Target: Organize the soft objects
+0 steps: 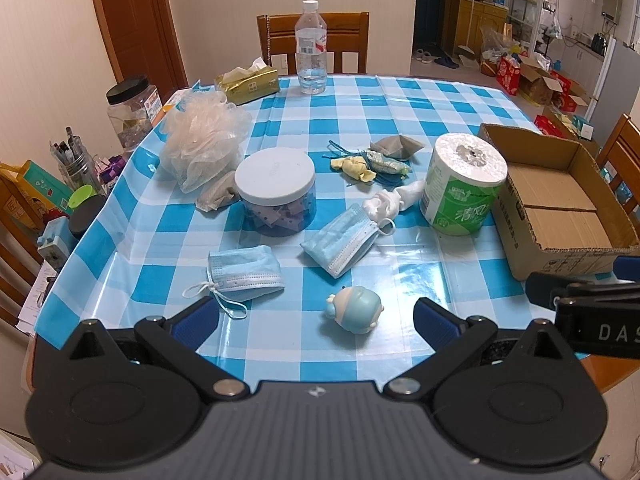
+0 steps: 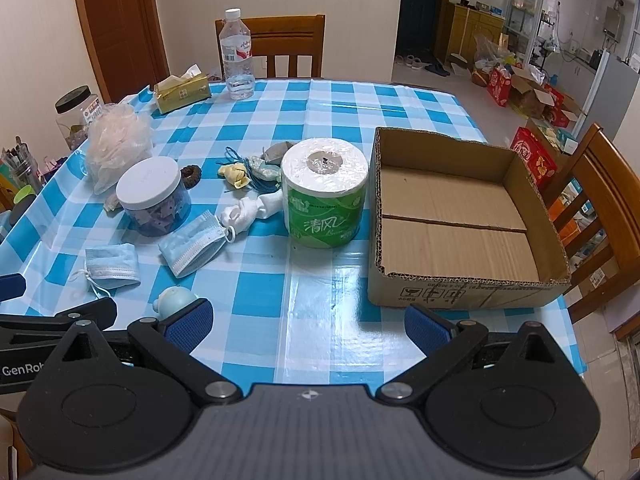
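Both hand-held grippers, left (image 1: 316, 316) and right (image 2: 308, 322), wide, holding nothing. Cardboard box (image 2: 460, 216) at 2 o'clock is bare; masks (image 1: 340, 240), bath pouf (image 1: 204, 140), your whole job remains.

Box (image 2: 460, 216) at bench (image 2: 320, 120) right, roll (image 2: 324, 196) just left of it, masks (image 2: 192, 246) and jar (image 2: 150, 196) further left, bottle (image 2: 238, 56) behind.

Bare desk (image 2: 304, 280) at lower centre lies open, while the toilet roll (image 2: 325, 192) crowds the cardboard box (image 2: 460, 284) at right.
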Demonstrator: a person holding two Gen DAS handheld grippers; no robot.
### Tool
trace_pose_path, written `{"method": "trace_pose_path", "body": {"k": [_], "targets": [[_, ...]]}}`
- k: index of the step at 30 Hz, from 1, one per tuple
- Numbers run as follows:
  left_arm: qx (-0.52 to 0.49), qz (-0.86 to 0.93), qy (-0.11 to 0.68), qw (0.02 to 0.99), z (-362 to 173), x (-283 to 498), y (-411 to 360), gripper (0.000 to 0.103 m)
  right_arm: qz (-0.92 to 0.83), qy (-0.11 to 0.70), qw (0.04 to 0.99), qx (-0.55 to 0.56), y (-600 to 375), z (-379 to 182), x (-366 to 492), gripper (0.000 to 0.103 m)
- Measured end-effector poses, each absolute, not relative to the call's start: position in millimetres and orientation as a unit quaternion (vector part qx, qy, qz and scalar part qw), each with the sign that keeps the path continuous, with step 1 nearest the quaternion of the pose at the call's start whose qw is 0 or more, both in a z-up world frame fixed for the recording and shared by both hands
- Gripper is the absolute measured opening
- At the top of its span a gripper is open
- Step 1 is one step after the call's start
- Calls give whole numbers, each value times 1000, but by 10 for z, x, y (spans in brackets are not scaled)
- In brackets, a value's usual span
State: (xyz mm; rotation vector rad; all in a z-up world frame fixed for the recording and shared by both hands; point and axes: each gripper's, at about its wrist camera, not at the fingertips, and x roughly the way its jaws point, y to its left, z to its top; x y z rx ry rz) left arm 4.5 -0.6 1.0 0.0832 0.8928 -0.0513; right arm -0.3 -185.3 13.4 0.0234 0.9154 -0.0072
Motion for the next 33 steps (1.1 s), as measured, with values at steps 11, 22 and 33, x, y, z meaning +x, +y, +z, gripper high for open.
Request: {"method": "trace_pose_path", "body": {"k": [11, 22, 33], "targets": [[40, -24, 432, 901, 13, 75, -17, 102, -1, 440, 898, 9, -1852, 132, 26, 103], [39, -25, 432, 901, 21, 86, -15, 102, 0, 438, 899, 9, -1848, 132, 48, 103], [39, -26, 430, 902, 33, 104, -15, 102, 8, 434, 901, 7, -1827, 128, 44, 103]]}}
